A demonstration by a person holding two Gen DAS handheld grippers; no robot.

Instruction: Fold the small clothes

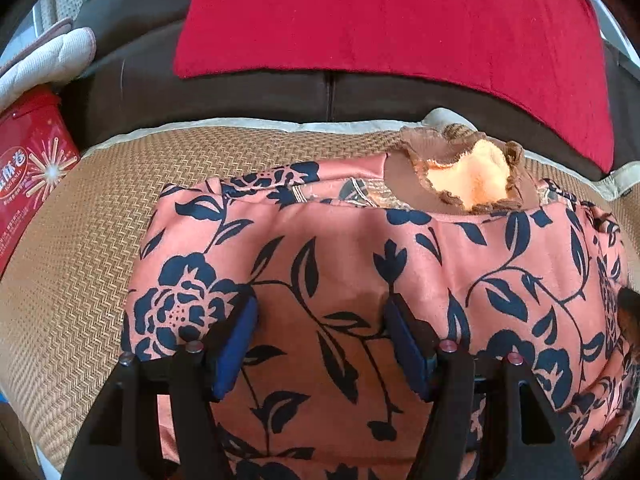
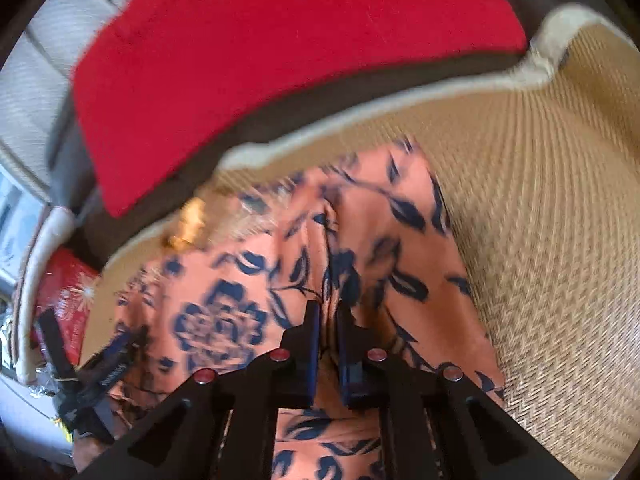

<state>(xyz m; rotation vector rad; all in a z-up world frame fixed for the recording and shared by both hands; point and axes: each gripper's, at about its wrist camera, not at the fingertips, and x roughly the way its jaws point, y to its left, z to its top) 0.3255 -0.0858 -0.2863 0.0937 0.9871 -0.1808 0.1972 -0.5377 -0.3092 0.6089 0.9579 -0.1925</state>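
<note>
A salmon-pink garment with a dark blue flower print (image 1: 340, 264) lies partly folded on a woven straw mat (image 1: 72, 240). A brown ruffled collar with yellow lining (image 1: 468, 172) shows at its far edge. My left gripper (image 1: 320, 320) is open, its blue-padded fingers resting on the cloth with fabric between them. In the right wrist view my right gripper (image 2: 328, 320) is shut on a raised fold of the same garment (image 2: 248, 280). The left gripper (image 2: 108, 360) shows at that view's lower left. The right view is motion-blurred.
A red cushion (image 1: 380, 20) lies on the dark brown sofa (image 1: 280, 92) behind the mat. A red printed box (image 1: 28, 172) stands at the mat's left edge, with a white quilted item (image 1: 48, 60) beyond it. Bare mat (image 2: 560, 220) lies right of the garment.
</note>
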